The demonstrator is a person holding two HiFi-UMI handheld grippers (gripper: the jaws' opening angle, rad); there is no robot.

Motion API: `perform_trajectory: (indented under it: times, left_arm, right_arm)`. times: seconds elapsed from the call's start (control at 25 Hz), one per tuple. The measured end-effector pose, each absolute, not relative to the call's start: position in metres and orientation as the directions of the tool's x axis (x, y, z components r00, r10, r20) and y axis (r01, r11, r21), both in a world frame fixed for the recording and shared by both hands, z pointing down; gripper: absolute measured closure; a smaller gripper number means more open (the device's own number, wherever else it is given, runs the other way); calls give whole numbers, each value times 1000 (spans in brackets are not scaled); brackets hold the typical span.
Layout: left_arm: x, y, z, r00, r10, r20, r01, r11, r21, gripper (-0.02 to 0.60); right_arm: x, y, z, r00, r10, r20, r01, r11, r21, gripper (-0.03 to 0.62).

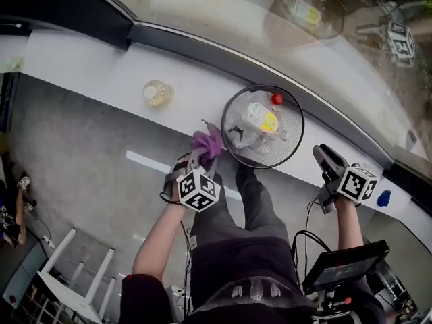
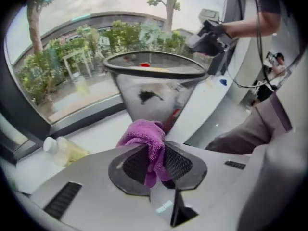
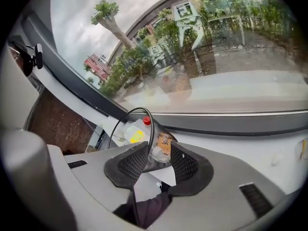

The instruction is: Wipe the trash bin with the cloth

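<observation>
A black wire-mesh trash bin (image 1: 229, 110) stands on the white window ledge (image 1: 101, 66), with a plastic bottle (image 1: 262, 119) with a red cap and yellow label among the trash inside. My left gripper (image 1: 201, 157) is shut on a purple cloth (image 1: 207, 142), held close beside the bin's left side; whether they touch does not show. In the left gripper view the cloth (image 2: 144, 136) bunches between the pads of the left gripper (image 2: 155, 160), in front of the bin (image 2: 144, 93). My right gripper (image 1: 322, 152) hovers right of the bin, open and empty. The bin (image 3: 153, 138) lies beyond the right gripper (image 3: 159, 160).
A small bottle of yellowish liquid (image 1: 156, 93) lies on the ledge left of the bin. A blue object (image 1: 383, 198) sits at the ledge's right end. The window glass rises right behind the ledge. A white rack (image 1: 74, 275) stands on the floor at lower left.
</observation>
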State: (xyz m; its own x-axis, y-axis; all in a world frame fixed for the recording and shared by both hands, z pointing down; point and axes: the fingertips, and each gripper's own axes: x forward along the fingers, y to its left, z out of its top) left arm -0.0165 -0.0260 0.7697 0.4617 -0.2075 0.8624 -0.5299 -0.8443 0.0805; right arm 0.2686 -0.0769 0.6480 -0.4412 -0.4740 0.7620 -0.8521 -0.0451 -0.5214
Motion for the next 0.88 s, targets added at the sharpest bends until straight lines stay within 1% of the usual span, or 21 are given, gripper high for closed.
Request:
perform_trajectory:
  times: [0.08,0.16,0.2,0.28,0.36,0.4,0.48,0.56,0.6,0.68,0.76,0.88]
  left_arm:
    - [-30,-69,763,458,-293,839,-598,-800,47,523]
    - [-33,-101,759,465,-320,825,-626,-778,52,506]
    - [-33,-111,761,464,-312,829,-630,-775,61,469]
    - [-34,-125,766,457,-280,844,-638,-765,92,324]
    - [-39,-128,766,446,-256,857,-650,-752,114,219]
    - [-43,-126,762,441,-248,862,-652,-748,119,206]
    - [-49,-127,740,461,-247,853,-652,-746,136,204]
    - [-55,-138,698,530,-283,799,-647,-745,165,204]
    - [-62,-146,667,570,-318,757,-646,-744,174,204]
    - [-78,-162,587,644,-410,646,-649,-740,177,204]
    - [-84,-165,506,699,-493,518,-650,-740,171,204]
    - [-82,-154,406,741,-565,363,-642,-755,134,204]
  right_arm:
    - [266,-78,637,-435,-507,744,-839,-71,-539,470]
    - [256,-83,620,-462,-557,691,-794,-87,-601,470]
    - [249,-87,610,-473,-578,665,-776,-84,-625,470]
    - [242,-92,592,-464,-598,653,-783,-67,-618,470]
    - [240,-92,575,-428,-603,673,-827,-40,-561,470]
    - [241,-90,566,-409,-608,680,-845,-31,-535,470]
    - [242,-91,546,-385,-635,670,-858,-23,-514,470]
    - [234,-102,522,-397,-679,617,-844,6,-537,470]
    - [223,-111,509,-421,-702,574,-829,40,-558,470]
    - [183,-133,472,-504,-727,468,-783,155,-602,470]
    - [145,-148,423,-588,-721,367,-736,288,-613,470]
    - [108,-154,346,-676,-702,222,-667,456,-590,470]
